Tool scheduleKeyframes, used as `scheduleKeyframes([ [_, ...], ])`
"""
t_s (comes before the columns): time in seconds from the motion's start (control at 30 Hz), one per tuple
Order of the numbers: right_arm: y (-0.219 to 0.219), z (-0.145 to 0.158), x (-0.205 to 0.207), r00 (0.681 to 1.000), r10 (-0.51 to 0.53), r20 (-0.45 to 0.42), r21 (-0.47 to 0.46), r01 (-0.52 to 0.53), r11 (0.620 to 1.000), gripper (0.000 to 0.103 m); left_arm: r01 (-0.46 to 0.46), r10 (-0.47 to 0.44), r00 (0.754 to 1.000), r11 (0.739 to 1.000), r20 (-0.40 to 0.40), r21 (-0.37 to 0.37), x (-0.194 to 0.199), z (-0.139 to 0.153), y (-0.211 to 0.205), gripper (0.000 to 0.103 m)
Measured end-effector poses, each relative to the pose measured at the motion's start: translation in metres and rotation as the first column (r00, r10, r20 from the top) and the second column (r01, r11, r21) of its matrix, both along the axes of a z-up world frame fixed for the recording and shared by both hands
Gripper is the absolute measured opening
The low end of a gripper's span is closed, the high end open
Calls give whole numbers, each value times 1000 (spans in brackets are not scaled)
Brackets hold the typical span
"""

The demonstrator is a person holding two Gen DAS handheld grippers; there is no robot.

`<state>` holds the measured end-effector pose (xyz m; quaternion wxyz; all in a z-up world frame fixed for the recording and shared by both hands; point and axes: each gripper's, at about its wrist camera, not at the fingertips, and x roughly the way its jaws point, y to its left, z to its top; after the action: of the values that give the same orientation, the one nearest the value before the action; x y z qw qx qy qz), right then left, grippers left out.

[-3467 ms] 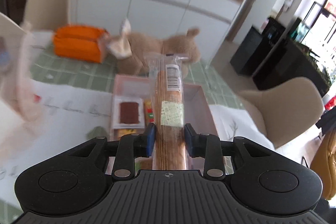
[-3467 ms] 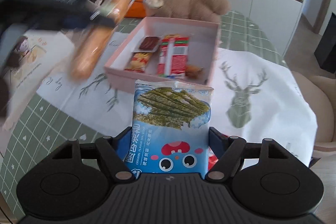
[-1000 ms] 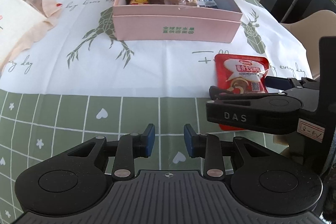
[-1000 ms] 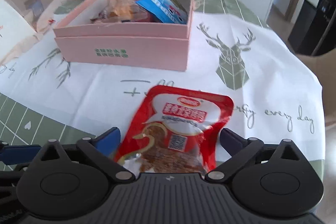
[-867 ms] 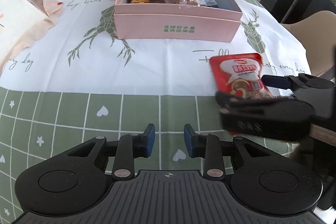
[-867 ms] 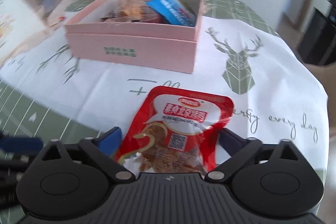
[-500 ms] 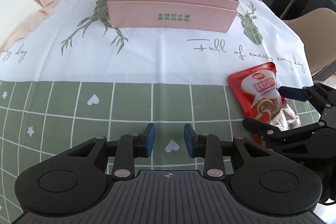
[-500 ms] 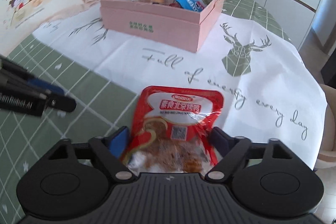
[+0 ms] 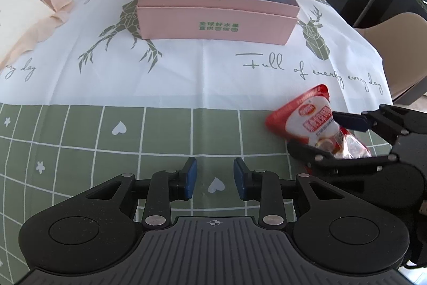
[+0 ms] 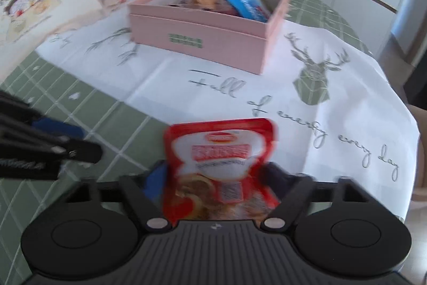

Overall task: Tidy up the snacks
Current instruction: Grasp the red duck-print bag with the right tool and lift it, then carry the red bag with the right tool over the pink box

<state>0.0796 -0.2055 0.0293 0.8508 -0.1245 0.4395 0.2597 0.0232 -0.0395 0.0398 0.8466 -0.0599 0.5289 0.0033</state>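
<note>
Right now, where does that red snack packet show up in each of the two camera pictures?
Left wrist view: the red snack packet is at the right edge, between the right hand-held gripper's fingers.
Right wrist view: bottom centre, between that gripper's own fingers, blurred.
Shared landmark: the pink box, farther up the table in both.

- Right gripper [image 10: 216, 178], its jaws just closing, pinches a red packet [image 10: 221, 164].
- Pink box [image 10: 205, 34] of snacks stands beyond on the worktop [image 10: 267, 98].
- Left gripper [image 10: 53, 148] shows at left.
</note>
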Motion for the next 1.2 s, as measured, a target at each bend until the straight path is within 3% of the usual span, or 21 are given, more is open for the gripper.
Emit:
scheduleKeyframes([
  [0.17, 0, 3, -9, 999, 32, -1, -38, -32, 999, 62, -3, 3, 1000, 1000, 2, -7, -2, 1, 2, 34],
  [0.57, -38, 29, 3, 997, -82, -6, 27, 82, 996, 61, -12, 13, 1000, 1000, 18, -21, -2, 6, 5, 34],
  [0.7, -42, 66, 16, 993, -107, 41, 90, 103, 991, 61, -12, 12, 999, 1000, 42, -12, 1, 13, 6, 34],
  [0.83, -36, 122, 37, 984, -120, 132, 175, 96, 980, 61, -5, 5, 997, 1000, 75, -9, 5, 25, 8, 34],
  [1.03, 5, 186, 94, 964, -151, 217, 266, 90, 960, 64, -24, 26, 994, 999, 106, -20, 9, 37, 20, 34],
  [1.1, 25, 188, 122, 969, -164, 182, 294, 105, 950, 81, -30, 32, 994, 999, 105, -19, 9, 37, 25, 34],
  [1.2, 48, 166, 167, 986, -162, 32, 324, 143, 935, 82, -40, 41, 993, 999, 108, -14, 8, 34, 34, 34],
])
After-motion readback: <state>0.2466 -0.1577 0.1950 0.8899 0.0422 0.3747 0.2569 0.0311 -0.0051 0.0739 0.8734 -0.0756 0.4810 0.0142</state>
